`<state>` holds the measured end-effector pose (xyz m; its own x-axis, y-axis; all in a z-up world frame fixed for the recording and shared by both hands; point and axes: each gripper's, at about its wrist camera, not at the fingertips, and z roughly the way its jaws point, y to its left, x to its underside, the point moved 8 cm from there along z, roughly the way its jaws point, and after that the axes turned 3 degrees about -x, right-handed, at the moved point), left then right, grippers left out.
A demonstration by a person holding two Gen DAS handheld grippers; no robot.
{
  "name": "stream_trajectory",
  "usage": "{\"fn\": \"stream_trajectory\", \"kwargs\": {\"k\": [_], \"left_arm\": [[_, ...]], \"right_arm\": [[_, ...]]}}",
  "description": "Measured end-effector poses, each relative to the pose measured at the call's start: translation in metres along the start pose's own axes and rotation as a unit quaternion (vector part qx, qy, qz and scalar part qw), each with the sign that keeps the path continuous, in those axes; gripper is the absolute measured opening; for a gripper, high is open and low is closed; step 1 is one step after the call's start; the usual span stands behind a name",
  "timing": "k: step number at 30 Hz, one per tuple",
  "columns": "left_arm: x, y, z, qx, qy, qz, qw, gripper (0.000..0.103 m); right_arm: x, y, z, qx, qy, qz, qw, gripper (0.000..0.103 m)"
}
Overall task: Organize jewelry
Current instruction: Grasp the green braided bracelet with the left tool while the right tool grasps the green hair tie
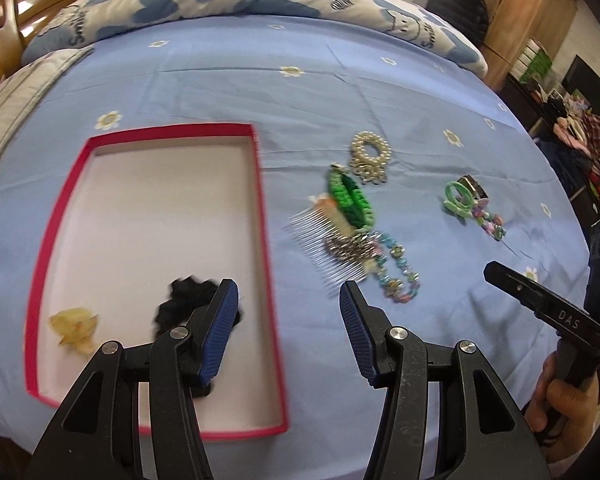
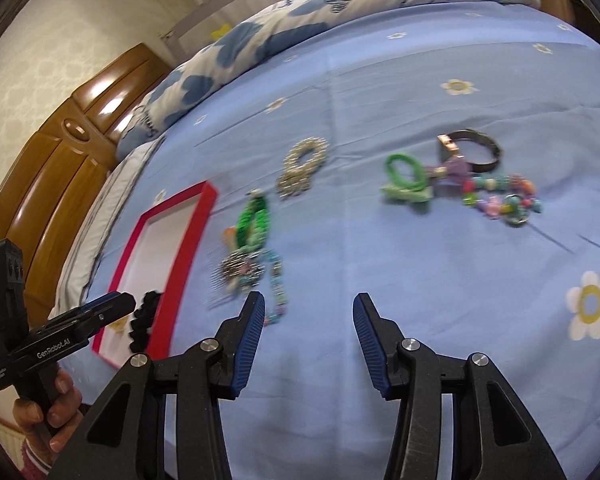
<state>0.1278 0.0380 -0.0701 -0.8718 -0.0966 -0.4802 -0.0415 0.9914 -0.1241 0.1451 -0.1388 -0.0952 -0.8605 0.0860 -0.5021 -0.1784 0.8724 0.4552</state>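
Sorting the loose pieces into the red-rimmed box [image 1: 265, 216] looks like the step in hand, and two items already lie inside it: a black scrunchie [image 1: 188, 300] and a pale yellow clip [image 1: 74, 330] near the close end. The left hand-held gripper [image 1: 288, 316] hovers over the box's near right edge with its jaws spread wide and nothing between them. The right hand-held gripper [image 2: 309, 328] hangs above bare sheet, equally wide open and empty.

Nearest the left gripper is a tangled pile just beside the box: a metal hair comb [image 1: 320, 248] with thin wire teeth, a green braided band [image 1: 350, 200] lying on it, and a pastel bead bracelet [image 1: 400, 276] trailing toward the camera. Because these overlap, a good pick probably means closing on one piece at its free end, such as the bracelet's loop, and lifting slowly so the comb's teeth do not drag the rest along. A pearl ring scrunchie [image 1: 370, 152] sits apart further back and should be an easier, springy grasp.

Off to the right lie a green hair tie [image 2: 404, 178], a dark stiff bangle [image 2: 480, 152] and another bead string [image 2: 504, 200], touching each other. The bed sheet [image 2: 380, 88] is soft and creased, so low pieces may need the ribbed blue pads pressed down into the fabric.
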Motion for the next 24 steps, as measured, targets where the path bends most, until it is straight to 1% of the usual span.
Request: {"fn": "stream_trajectory", "kwargs": {"k": [6, 11, 19, 22, 24], "left_arm": [[-0.019, -0.022, 0.02, 0.004, 0.006, 0.014, 0.9999, 0.052], [-0.033, -0.033, 0.044, 0.01, 0.02, 0.018, 0.9996, 0.052], [-0.057, -0.042, 0.081, 0.017, 0.043, 0.021, 0.9987, 0.052], [-0.064, -0.043, 0.095, 0.019, 0.052, 0.02, 0.9982, 0.052], [-0.066, -0.044, 0.104, 0.021, 0.059, 0.02, 0.9979, 0.052]], "right_arm": [[-0.015, -0.029, -0.003, 0.022, -0.014, 0.014, 1.0, 0.049], [-0.033, -0.041, 0.004, 0.035, -0.018, 0.011, 0.999, 0.049], [-0.068, -0.055, 0.021, 0.052, -0.028, 0.0, 0.998, 0.049], [-0.082, -0.054, 0.029, 0.058, -0.032, -0.012, 0.998, 0.049], [-0.088, -0.055, 0.038, 0.067, -0.027, -0.024, 0.997, 0.049]]}}
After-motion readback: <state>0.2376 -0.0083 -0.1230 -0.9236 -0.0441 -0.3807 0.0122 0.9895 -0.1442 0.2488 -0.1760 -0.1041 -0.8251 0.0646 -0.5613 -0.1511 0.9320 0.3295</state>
